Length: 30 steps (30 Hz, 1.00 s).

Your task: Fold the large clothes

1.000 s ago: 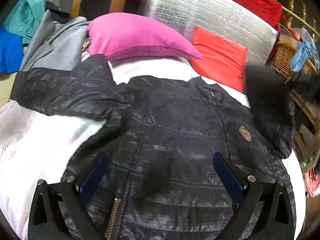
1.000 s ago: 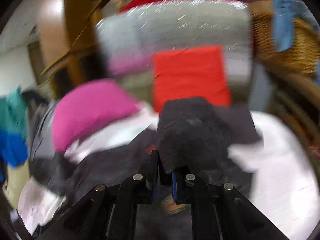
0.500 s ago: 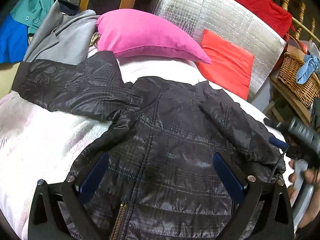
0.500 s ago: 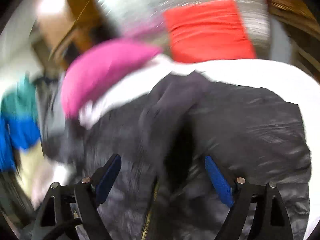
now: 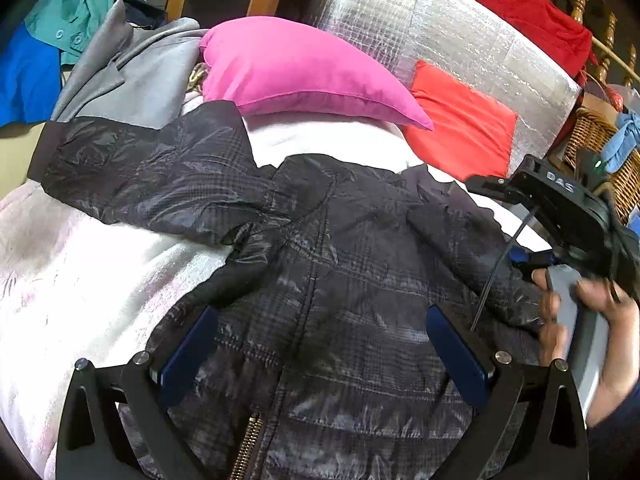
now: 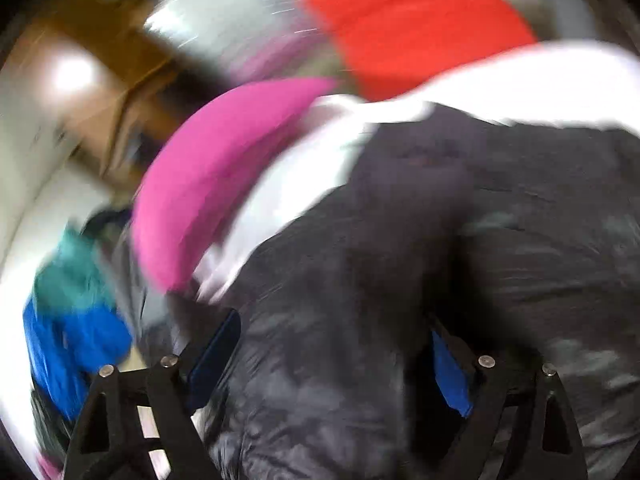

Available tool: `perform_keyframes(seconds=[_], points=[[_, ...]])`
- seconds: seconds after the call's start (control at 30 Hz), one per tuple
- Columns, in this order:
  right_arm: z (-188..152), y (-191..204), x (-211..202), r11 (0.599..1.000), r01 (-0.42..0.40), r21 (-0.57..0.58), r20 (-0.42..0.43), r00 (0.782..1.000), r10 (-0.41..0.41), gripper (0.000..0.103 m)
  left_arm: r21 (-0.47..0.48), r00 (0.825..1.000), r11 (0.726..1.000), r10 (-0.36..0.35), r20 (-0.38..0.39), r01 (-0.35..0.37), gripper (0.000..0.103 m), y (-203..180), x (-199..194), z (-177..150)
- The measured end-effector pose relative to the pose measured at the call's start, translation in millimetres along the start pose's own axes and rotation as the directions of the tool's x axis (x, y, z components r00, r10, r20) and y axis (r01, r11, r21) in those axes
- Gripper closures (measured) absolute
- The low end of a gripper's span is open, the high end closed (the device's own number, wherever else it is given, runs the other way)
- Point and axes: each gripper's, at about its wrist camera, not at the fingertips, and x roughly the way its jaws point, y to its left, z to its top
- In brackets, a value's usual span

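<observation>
jacket [image 5: 340,280] | blk quilted, flat | 1 sleeve folded over front

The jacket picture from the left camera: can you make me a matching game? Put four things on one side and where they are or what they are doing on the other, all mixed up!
Things:
1. black jacket
2. pink pillow
3. red cushion
4. left hand-held gripper

Places or states:
A. leaning against the silver padded board
B. open, above the jacket's front
C. spread on the white blanket, one sleeve stretched out
D. lying just beyond the jacket's collar

Pairs: 1-C, 2-D, 3-A, 4-B
</observation>
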Motion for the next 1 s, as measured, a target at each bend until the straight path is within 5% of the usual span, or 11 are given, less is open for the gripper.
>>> perform_keyframes(seconds=[0.1,0.2,0.5,0.77,0.87,1.0], points=[[-15.7,24.1,3.9,0.991,0.009,-0.134,-0.047,0.999,-0.016,0.012,-0.009,1.0,1.0,0.006,0.008,-0.006,0.0,1.5,-2.1,0.5],[-25.2,14.3,-7.1,0.99,0.038,-0.133,-0.039,0.998,-0.043,0.012,-0.008,1.0,1.0,0.007,0.01,-0.007,0.0,0.1,-3.2,0.6],[-24.7,-59.3,-58.8,0.992,0.038,0.12,0.05,0.998,-0.044,0.012,0.013,1.0,1.0,0.011,0.016,-0.011,0.0,-9.4,-5.2,-1.1],[0.2,-64.8,-16.8,0.967,-0.025,0.255,0.052,0.999,0.012,0.012,-0.006,1.0,1.0,0.018,0.02,-0.018,0.0,-2.9,-5.1,1.2],[5.7,-39.7,0.3,0.98,-0.012,0.199,0.045,0.999,0.003,0.011,-0.02,0.999,0.999,0.025,0.023,-0.025,0.0,1.8,-4.2,3.2],[-4.2,25.4,9.8,0.996,-0.071,-0.047,0.003,0.997,0.071,0.01,-0.063,0.998,0.997,0.045,0.037,-0.043,0.0,10.6,-5.4,5.9]])
